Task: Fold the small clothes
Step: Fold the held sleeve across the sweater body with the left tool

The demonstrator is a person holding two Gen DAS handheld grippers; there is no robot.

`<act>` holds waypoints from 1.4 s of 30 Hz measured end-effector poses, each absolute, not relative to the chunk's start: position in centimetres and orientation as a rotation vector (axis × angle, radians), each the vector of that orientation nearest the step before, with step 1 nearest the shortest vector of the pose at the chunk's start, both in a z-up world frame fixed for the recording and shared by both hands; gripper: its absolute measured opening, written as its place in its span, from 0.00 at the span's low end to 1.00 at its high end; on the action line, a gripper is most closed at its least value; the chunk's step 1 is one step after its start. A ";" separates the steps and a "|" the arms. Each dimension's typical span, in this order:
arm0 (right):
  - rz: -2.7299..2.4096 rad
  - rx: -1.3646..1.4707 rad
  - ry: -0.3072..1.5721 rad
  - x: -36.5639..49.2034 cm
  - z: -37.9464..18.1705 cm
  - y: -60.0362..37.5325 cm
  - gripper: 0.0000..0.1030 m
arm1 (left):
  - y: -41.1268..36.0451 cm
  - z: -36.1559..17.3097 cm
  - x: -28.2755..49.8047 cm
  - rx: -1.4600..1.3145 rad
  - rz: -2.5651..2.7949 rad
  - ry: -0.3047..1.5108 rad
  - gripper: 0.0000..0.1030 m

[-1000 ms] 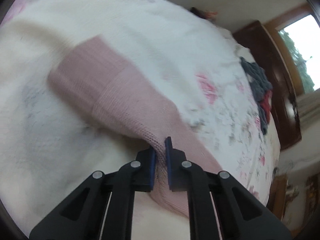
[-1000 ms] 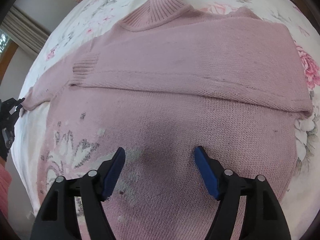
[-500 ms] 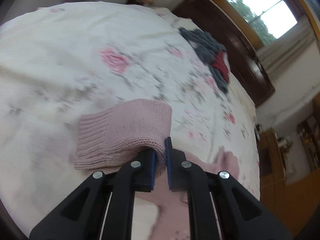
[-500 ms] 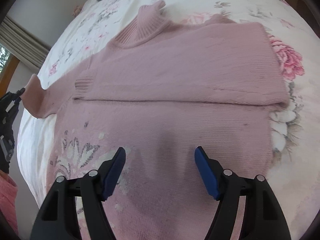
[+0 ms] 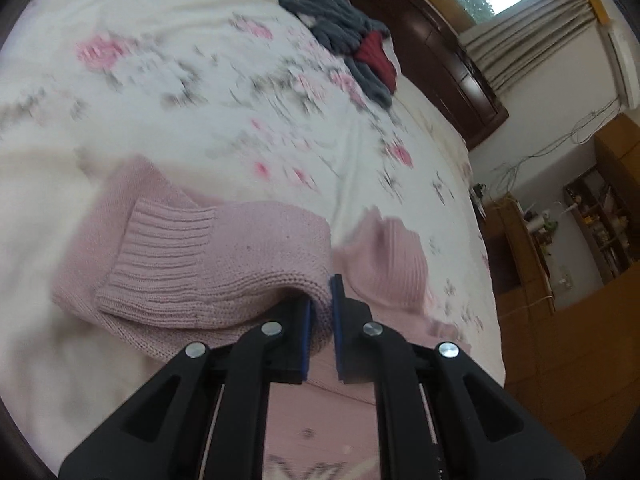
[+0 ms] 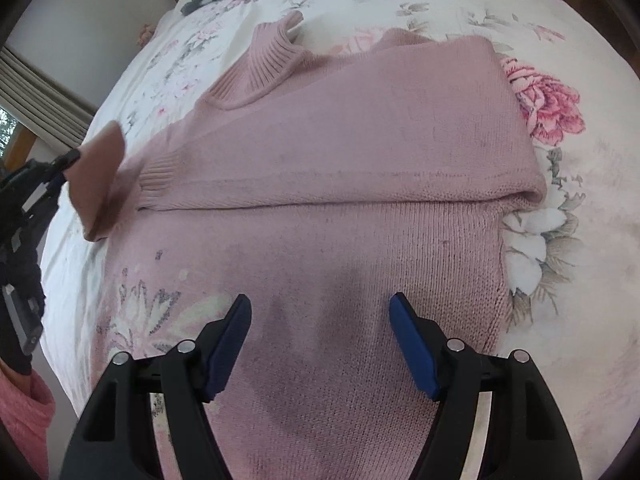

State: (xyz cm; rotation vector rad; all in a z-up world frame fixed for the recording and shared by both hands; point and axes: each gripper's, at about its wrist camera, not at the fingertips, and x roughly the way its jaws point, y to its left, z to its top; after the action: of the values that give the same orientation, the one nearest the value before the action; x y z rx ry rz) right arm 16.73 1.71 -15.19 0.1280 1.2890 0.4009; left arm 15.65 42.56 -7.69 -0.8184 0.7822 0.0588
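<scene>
Between the blue pads of the left gripper (image 5: 331, 312), knit is pinched tight: the jaws are pressed onto a fold of the pink sweater's sleeve (image 5: 224, 264), and its ribbed cuff (image 5: 160, 256) droops off to the left, lifted clear of the bedspread (image 5: 200, 80). Just right of the pinch sits the ribbed collar (image 5: 396, 260), bunched up. Over to the right gripper (image 6: 320, 332): jaws spread wide, nothing between them, hovering over the near part of the pink sweater (image 6: 360, 208). That sweater lies flat on the flowered bedspread, front down the middle, its other sleeve (image 6: 340, 152) folded straight across the chest, cuff pointing left. A pale flower pattern (image 6: 148, 312) shows on the near left of the knit. Far left in the right wrist view, the held sleeve hangs raised and blurred. At the far end of the bed, a heap of grey and red clothes (image 5: 348, 36) waits by the dark wooden headboard (image 5: 440, 48).
</scene>
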 end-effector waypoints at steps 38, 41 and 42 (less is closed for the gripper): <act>0.638 0.147 1.416 23.9 -14.1 21.1 0.71 | 51.7 -17.6 12.8 -0.707 0.251 1.078 0.16; 0.661 0.196 1.464 24.5 -15.5 23.0 0.71 | 51.8 -17.0 12.3 -0.717 0.239 1.066 0.16; 0.661 0.196 1.480 24.7 -16.1 23.7 0.71 | 52.0 -16.6 11.8 -0.735 0.233 1.054 0.17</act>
State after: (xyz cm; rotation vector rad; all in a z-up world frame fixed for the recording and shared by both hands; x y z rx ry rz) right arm 24.67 23.66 -16.08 0.1959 1.4803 0.6611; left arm 11.83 51.97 -16.58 -0.7347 1.0537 0.2334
